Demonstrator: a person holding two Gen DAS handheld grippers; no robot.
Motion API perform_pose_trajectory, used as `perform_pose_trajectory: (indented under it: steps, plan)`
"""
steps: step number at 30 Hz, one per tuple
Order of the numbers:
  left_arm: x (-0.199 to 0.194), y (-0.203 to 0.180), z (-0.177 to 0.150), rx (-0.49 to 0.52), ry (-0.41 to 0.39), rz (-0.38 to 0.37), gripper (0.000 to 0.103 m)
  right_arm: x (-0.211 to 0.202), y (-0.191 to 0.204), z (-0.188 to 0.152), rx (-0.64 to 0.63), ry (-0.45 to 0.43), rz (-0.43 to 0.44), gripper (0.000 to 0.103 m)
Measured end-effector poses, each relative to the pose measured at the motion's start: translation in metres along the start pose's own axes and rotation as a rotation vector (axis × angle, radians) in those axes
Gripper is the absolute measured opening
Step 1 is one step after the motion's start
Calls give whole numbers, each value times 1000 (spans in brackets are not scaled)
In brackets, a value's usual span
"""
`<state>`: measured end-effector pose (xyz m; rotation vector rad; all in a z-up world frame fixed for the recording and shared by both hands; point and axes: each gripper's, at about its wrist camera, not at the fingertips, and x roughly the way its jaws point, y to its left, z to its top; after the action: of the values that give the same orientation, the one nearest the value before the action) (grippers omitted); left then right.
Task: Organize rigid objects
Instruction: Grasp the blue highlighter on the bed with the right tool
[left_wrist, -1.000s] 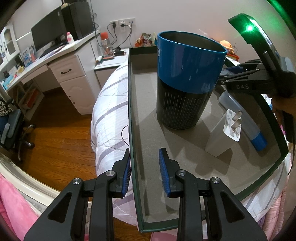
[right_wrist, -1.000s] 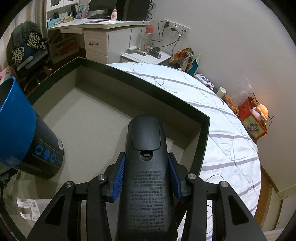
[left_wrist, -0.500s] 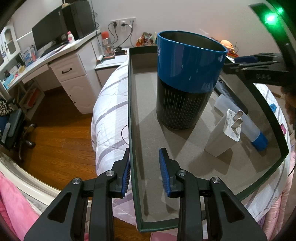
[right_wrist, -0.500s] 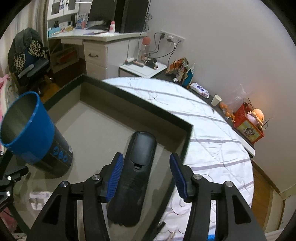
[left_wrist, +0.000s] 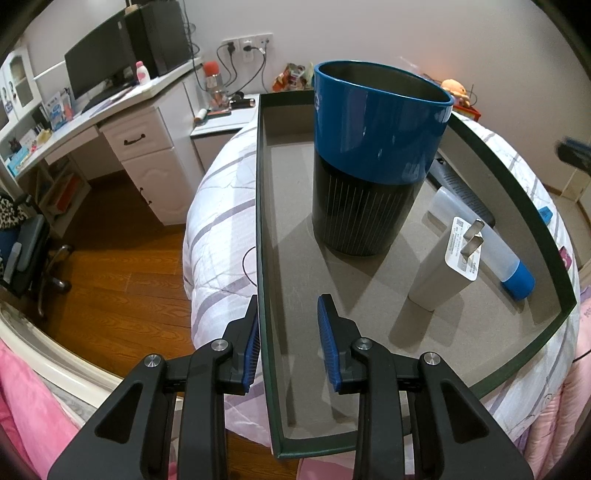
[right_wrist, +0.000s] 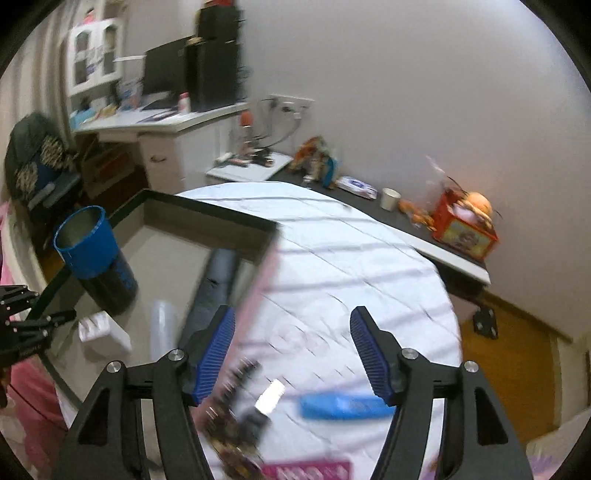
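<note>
A dark green box (left_wrist: 263, 206) lies on the bed. In it stand a blue and black cup (left_wrist: 373, 162), a white charger (left_wrist: 443, 266), a clear bottle with a blue cap (left_wrist: 495, 247) and a black remote (left_wrist: 461, 192). My left gripper (left_wrist: 288, 343) straddles the box's left wall, jaws open around it. My right gripper (right_wrist: 291, 350) is open and empty above the bedspread, right of the box (right_wrist: 207, 214). The black remote (right_wrist: 216, 284) lies in the box. A blue object (right_wrist: 343, 406), blurred, lies on the bed between the right fingers.
A white desk (left_wrist: 110, 122) and a nightstand (left_wrist: 221, 118) stand left of the bed. A chair (left_wrist: 22, 240) is on the wood floor. Small dark items (right_wrist: 236, 417) and a pink pack (right_wrist: 306, 470) lie on the bedspread near the right gripper.
My right gripper opened, left the black remote in the box, and pulled back and right over the bed. The left gripper has not moved.
</note>
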<state>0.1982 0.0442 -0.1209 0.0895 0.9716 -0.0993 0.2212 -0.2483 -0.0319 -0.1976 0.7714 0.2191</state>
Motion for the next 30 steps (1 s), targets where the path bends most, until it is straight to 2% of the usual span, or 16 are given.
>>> perform_pose_trajectory:
  steps: [6,15,19,26,30]
  plan:
    - [-1,-2,-1,-4,0,10,28,-12,-39,-50,119,32,-72,68]
    - [-4,-8,0,-3,5,26,28,-5,-54,-101,222,95,-30,68]
    - [-5,-9,0,-3,8,32,28,1,-55,-109,258,106,24,68]
    - [-5,-10,1,0,10,34,29,25,-54,-105,352,115,138,68]
    - [-7,-11,1,7,7,41,28,43,-59,-99,393,134,162,68]
